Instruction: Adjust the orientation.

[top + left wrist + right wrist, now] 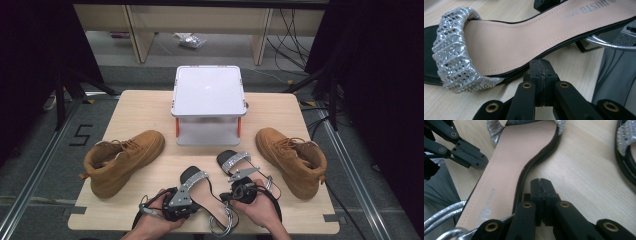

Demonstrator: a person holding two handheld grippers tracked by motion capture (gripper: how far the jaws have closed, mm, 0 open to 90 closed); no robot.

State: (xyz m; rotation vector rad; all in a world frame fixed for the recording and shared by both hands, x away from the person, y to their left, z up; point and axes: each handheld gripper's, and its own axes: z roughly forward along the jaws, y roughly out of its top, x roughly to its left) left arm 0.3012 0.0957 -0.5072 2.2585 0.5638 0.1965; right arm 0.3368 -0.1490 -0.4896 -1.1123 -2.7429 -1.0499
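Sandals lie at the near edge of the surface (140,107), between two tan boots: one sandal (205,192) sits between the two grippers, its silver-strapped toe pointing toward the far edge, and a second sandal (240,167) lies just beside it, nearer the right boot (292,160). The left gripper (177,202) rests at the first sandal's left flank and the right gripper (242,192) near its heel end, both sets of jaws pressed together and clamped on nothing. This looks like the approach step, before any grasp; the next move calls for opening one set of jaws and closing them on the sole edge or strap, likely to carry the sandal toward the white rack (208,102) at the far edge, though that goal is my guess. From above, the whole layout reads clearly, including the left boot (122,160). The left gripper view adds what that one cannot: its closed tips (541,67) lie just beside the sandal's black sole rim, below the glittering strap (455,48), with printed lettering on the insole. The right gripper view shows its own shut tips (541,187) on bare wood beside the narrow waist of the sole, apart from it.
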